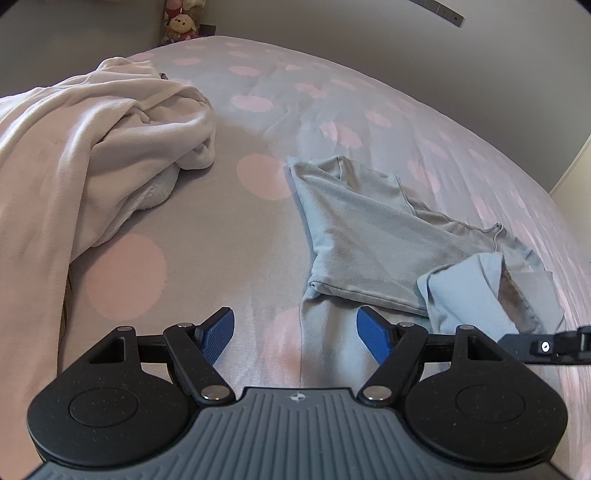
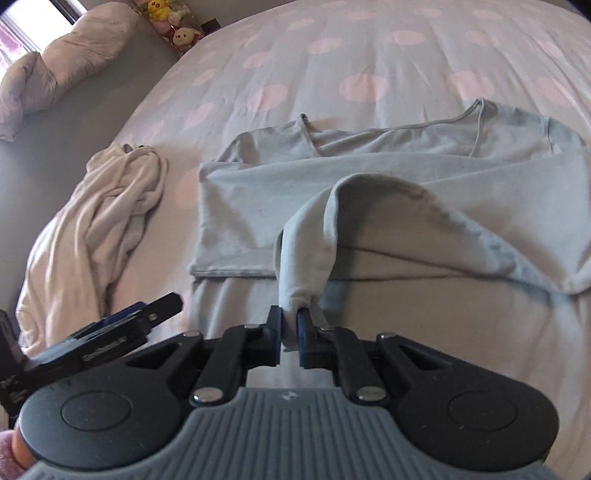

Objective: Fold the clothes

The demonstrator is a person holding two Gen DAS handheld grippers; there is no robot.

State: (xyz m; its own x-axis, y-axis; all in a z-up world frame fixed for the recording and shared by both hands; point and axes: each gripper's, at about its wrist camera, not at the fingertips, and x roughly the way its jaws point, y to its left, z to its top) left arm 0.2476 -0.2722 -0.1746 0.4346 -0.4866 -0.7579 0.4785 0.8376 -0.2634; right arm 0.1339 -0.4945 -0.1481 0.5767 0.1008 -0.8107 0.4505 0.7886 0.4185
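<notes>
A light blue-grey shirt (image 1: 373, 236) lies partly folded on the bed; it also shows in the right wrist view (image 2: 369, 177). My right gripper (image 2: 290, 325) is shut on a bunched fold of the shirt's near edge and holds it lifted off the bed. Part of the right gripper shows at the right edge of the left wrist view (image 1: 554, 345). My left gripper (image 1: 295, 332) is open and empty, low over the bed just left of the shirt's lower strip. It also shows at the left of the right wrist view (image 2: 122, 325).
A crumpled cream garment (image 1: 92, 147) lies on the bed to the left, also in the right wrist view (image 2: 99, 229). The bedsheet (image 1: 184, 229) is grey with pink dots. Plush toys (image 2: 177, 26) and a rolled duvet (image 2: 66, 55) lie beyond the bed.
</notes>
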